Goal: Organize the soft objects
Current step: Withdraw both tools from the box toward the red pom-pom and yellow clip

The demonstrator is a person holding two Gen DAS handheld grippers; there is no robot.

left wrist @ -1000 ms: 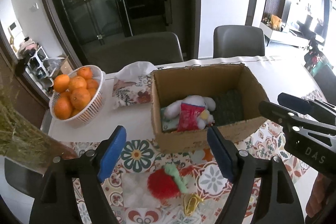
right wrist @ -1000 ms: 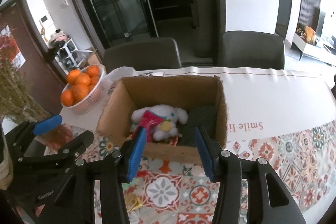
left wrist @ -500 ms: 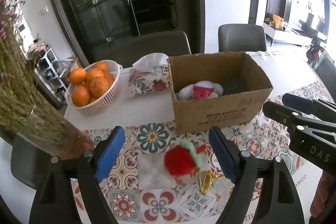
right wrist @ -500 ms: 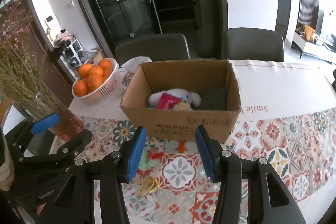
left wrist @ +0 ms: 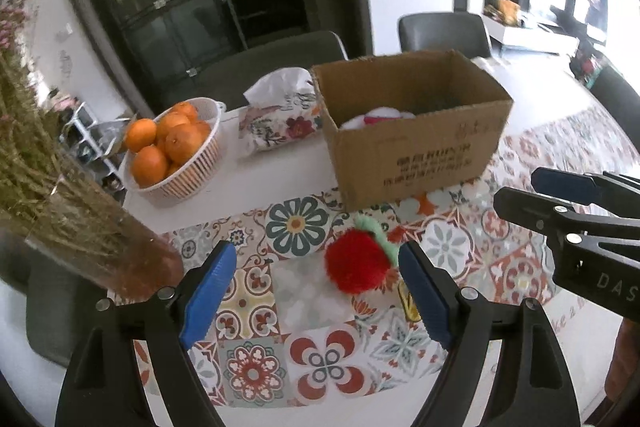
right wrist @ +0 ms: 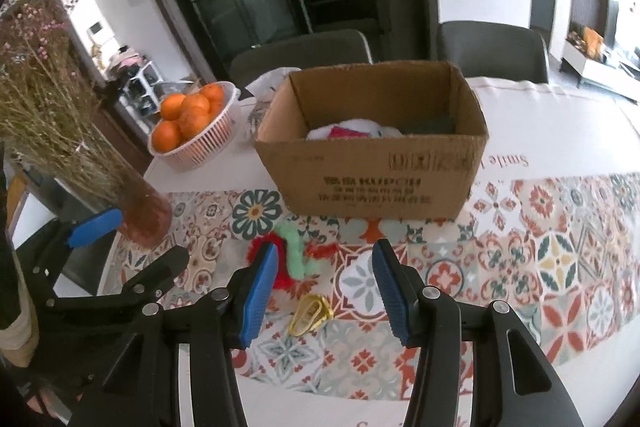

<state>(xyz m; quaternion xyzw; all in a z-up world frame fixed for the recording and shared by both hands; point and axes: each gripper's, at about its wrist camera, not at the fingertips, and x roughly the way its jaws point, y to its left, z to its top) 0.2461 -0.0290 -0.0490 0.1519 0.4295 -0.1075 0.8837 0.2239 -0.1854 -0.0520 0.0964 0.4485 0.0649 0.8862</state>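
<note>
A red fluffy strawberry toy (left wrist: 354,263) with a green top lies on the patterned tablecloth in front of the cardboard box (left wrist: 412,147). A yellow clip (left wrist: 408,301) lies just beside it. My left gripper (left wrist: 316,287) hovers above the toy, open, with nothing between its pads. My right gripper (right wrist: 326,291) is open and empty too, above the yellow clip (right wrist: 310,313). Its left pad hides part of the red toy (right wrist: 280,277). In the box (right wrist: 376,163) lies a white plush (right wrist: 360,127) with something red on it.
A white basket of oranges (left wrist: 172,147) and a floral tissue pack (left wrist: 280,119) stand left of the box. A glass vase of dried flowers (left wrist: 100,239) is close at the left. Two grey chairs stand behind the table. The right gripper (left wrist: 560,195) shows at the right edge.
Both grippers have drawn back from over the box and come lower towards the cloth. The red toy and the yellow clip now lie nearer between the fingers. The left jaws stand slightly wider.
</note>
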